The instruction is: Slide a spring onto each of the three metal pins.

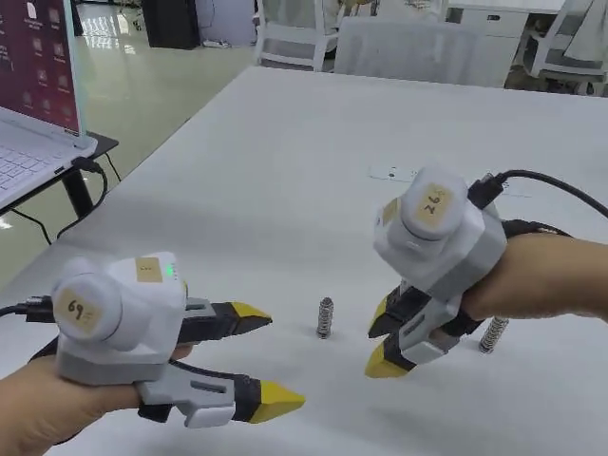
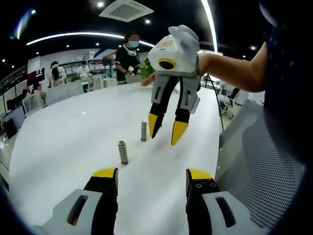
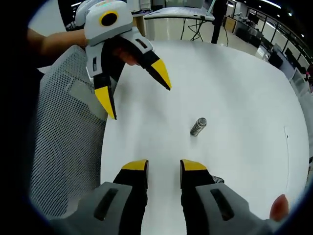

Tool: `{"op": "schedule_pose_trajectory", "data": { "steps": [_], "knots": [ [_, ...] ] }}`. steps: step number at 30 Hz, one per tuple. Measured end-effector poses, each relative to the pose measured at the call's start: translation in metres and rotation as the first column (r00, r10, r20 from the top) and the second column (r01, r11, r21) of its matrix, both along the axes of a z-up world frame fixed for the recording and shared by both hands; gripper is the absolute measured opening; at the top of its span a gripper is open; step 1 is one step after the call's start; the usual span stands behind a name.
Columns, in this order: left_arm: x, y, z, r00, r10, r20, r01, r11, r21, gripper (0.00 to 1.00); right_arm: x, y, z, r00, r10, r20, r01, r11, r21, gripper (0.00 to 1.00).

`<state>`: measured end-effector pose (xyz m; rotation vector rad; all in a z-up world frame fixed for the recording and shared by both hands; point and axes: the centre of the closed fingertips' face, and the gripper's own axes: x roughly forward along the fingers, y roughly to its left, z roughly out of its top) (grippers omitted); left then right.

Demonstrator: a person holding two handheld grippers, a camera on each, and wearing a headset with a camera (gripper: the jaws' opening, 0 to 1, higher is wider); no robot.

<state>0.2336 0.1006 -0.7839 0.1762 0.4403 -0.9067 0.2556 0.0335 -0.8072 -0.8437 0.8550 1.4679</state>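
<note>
Two coiled springs stand upright on the white table (image 1: 266, 190); whether a pin runs inside them I cannot tell. One spring (image 1: 325, 318) (image 2: 122, 152) (image 3: 198, 126) stands between the two grippers. The other spring (image 1: 493, 333) (image 2: 144, 130) stands just beyond the right gripper, partly behind its finger (image 3: 217, 180). My left gripper (image 1: 268, 356) (image 2: 151, 174) (image 3: 134, 88) is open and holds nothing, its yellow tips pointing at the middle spring. My right gripper (image 1: 382, 340) (image 3: 164, 166) (image 2: 166, 128) hangs tips-down over the table, open a little, with nothing between its fingers.
An open laptop (image 1: 28, 95) sits on a stand at the left. A small white object (image 1: 394, 173) lies farther back on the table. A grey mesh chair (image 2: 264, 166) (image 3: 68, 142) is at the table's near edge. People stand at far desks (image 2: 126, 56).
</note>
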Motion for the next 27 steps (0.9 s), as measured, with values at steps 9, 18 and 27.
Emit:
{"op": "schedule_pose_trajectory", "data": {
  "steps": [9, 18, 27],
  "knots": [
    [0.001, -0.001, 0.002, 1.000, -0.001, 0.004, 0.001, 1.000, -0.003, 0.51, -0.013, -0.016, 0.001, 0.997, -0.072, -0.032, 0.074, 0.995, 0.070, 0.24],
    [-0.001, -0.003, 0.002, 1.000, -0.006, 0.004, 0.006, 1.000, -0.007, 0.52, -0.014, -0.039, 0.004, 0.983, -0.175, -0.056, 0.181, 0.975, 0.131, 0.24],
    [-0.002, -0.003, 0.002, 1.000, -0.003, 0.003, 0.003, 1.000, -0.010, 0.53, -0.010, -0.067, 0.006, 0.957, -0.281, -0.070, 0.290, 0.939, 0.184, 0.24]
  ]
}}
